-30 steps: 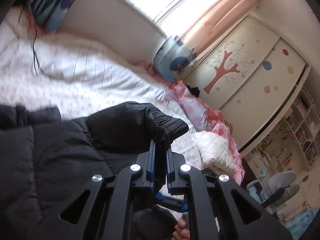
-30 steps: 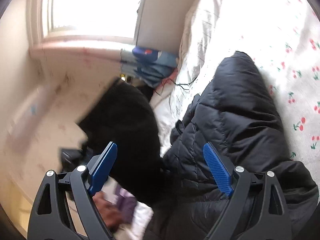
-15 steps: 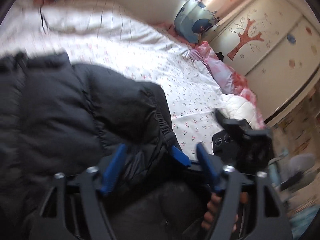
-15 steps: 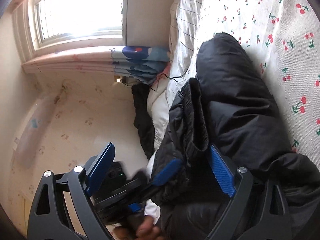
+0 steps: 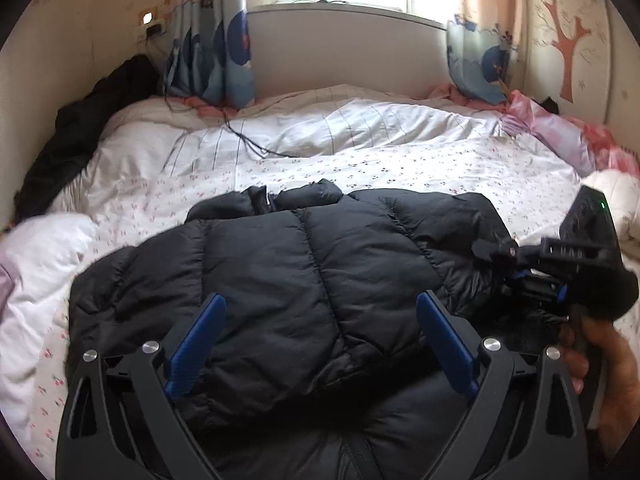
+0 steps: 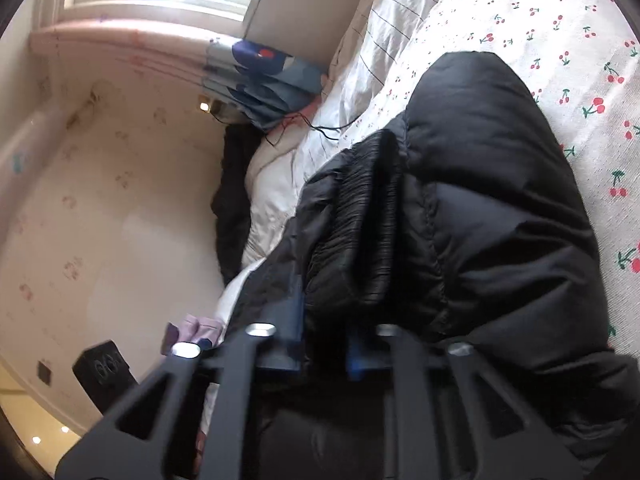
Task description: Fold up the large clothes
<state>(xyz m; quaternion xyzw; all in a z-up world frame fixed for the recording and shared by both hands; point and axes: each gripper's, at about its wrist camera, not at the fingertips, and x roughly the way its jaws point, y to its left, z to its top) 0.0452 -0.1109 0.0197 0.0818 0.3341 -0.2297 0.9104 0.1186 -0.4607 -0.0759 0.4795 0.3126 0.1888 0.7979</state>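
Note:
A black puffer jacket [image 5: 304, 276] lies on the cherry-print bed sheet [image 5: 400, 168], its collar toward the window. My left gripper [image 5: 322, 344] hovers over the jacket's lower part, its jaws still opening wide, and its blue pads [image 5: 196, 340] pinch nothing. At the jacket's right side a hand [image 5: 608, 364] holds my right gripper [image 5: 516, 276]. In the right wrist view, the right gripper [image 6: 324, 348] is closing, with the sleeve's ribbed cuff [image 6: 356, 224] pressed between its pads. The sleeve [image 6: 492, 184] stretches away over the sheet [image 6: 580, 32].
A dark garment [image 5: 80, 140] is heaped against the left wall. A thin cable [image 5: 256, 144] trails over the striped duvet [image 5: 360, 128]. Pink bedding [image 5: 556, 136] lies at the right, a white pillow [image 5: 44, 248] at the left. Blue curtains [image 5: 216, 52] flank the window.
My left gripper let go of the cuff, opened wide and swung to face across the bed. My right gripper moved onto the cuff and closed on it.

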